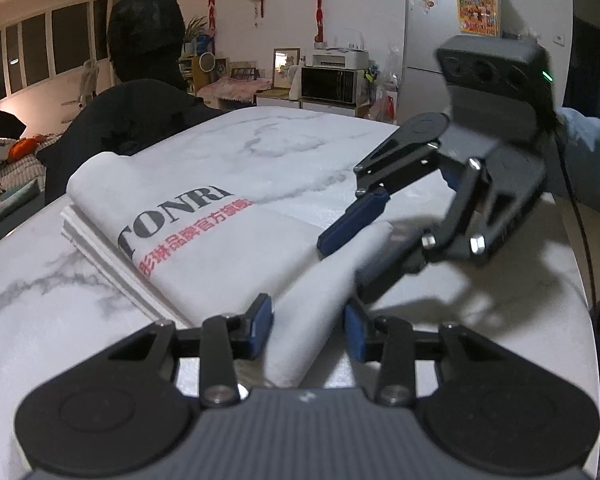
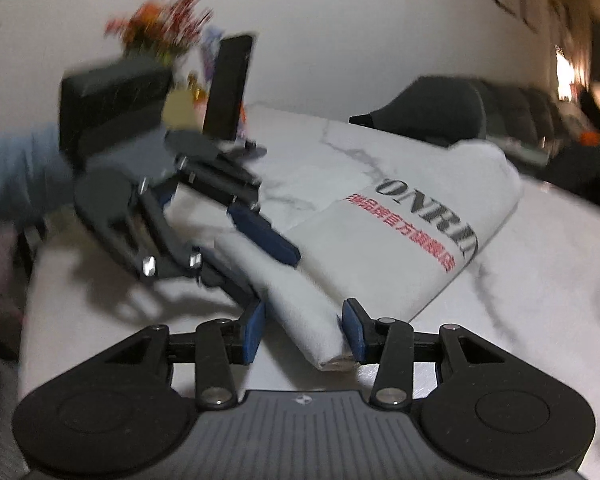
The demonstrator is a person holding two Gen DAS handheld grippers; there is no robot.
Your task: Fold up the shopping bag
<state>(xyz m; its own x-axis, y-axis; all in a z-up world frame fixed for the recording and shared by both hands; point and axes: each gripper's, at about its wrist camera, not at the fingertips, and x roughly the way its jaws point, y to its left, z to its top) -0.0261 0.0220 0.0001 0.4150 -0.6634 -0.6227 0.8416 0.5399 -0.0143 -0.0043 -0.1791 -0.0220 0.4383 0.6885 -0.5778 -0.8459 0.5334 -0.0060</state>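
Observation:
A white shopping bag (image 1: 204, 240) with black and red print lies folded flat on the marble table (image 1: 40, 292). One long edge of it is raised into a thick fold. My left gripper (image 1: 307, 328) is shut on the near end of that fold, with fabric filling the gap between its blue pads. My right gripper (image 1: 342, 266) comes in from the right and clamps the same fold further along, one finger above and one below. In the blurred right wrist view, the bag (image 2: 400, 240) runs away to the right, my right gripper (image 2: 303, 330) holds the fold's end, and the left gripper (image 2: 276, 276) grips it just beyond.
A dark jacket (image 1: 132, 120) hangs over a chair at the table's far side. A person (image 1: 144, 28) stands at the back left. A phone on a stand (image 2: 228, 84) and flowers (image 2: 160, 28) sit at one table end. The table's rounded edge (image 1: 580, 280) is close on the right.

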